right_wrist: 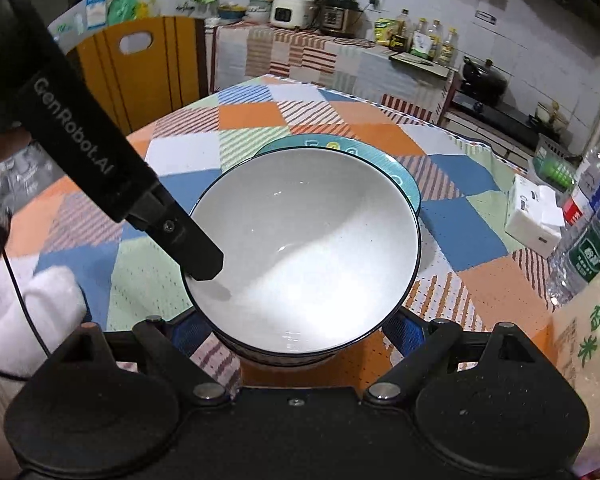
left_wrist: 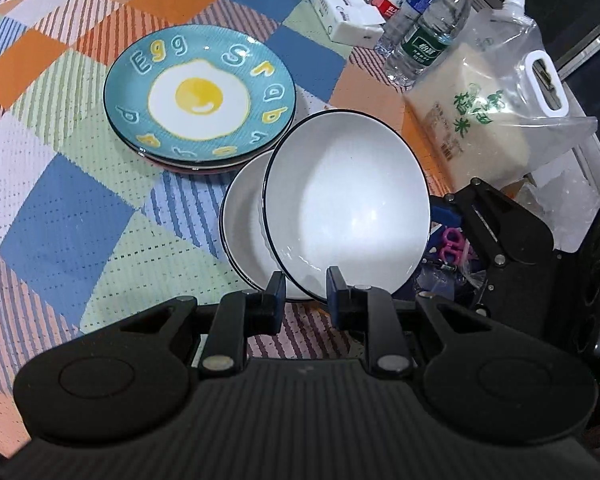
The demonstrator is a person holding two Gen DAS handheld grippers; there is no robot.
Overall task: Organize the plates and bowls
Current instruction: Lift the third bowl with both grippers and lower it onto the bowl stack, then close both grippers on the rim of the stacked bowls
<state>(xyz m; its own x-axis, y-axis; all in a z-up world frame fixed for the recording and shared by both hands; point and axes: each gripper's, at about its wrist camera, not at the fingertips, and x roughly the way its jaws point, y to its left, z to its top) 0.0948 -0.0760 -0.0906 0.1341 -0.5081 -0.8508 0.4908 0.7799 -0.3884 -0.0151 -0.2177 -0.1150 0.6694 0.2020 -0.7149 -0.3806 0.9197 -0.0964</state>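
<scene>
My left gripper [left_wrist: 303, 294] is shut on the near rim of a white bowl with a dark rim [left_wrist: 346, 204], held tilted above a second white bowl [left_wrist: 242, 220] on the table. A blue egg plate [left_wrist: 198, 92] tops a stack of plates behind them. In the right wrist view the white bowl [right_wrist: 304, 248] fills the middle, the left gripper's finger [right_wrist: 202, 258] on its left rim. My right gripper [right_wrist: 300, 334] is open with its blue pads on either side of the bowl's base. The egg plate [right_wrist: 404, 180] shows behind it.
Water bottles [left_wrist: 424, 32], a white tissue pack [left_wrist: 348, 12] and a bag of rice [left_wrist: 496, 108] stand at the table's right side. A yellow chair [right_wrist: 140, 68] stands behind the round checked tablecloth [left_wrist: 60, 208]. A kitchen counter lies beyond.
</scene>
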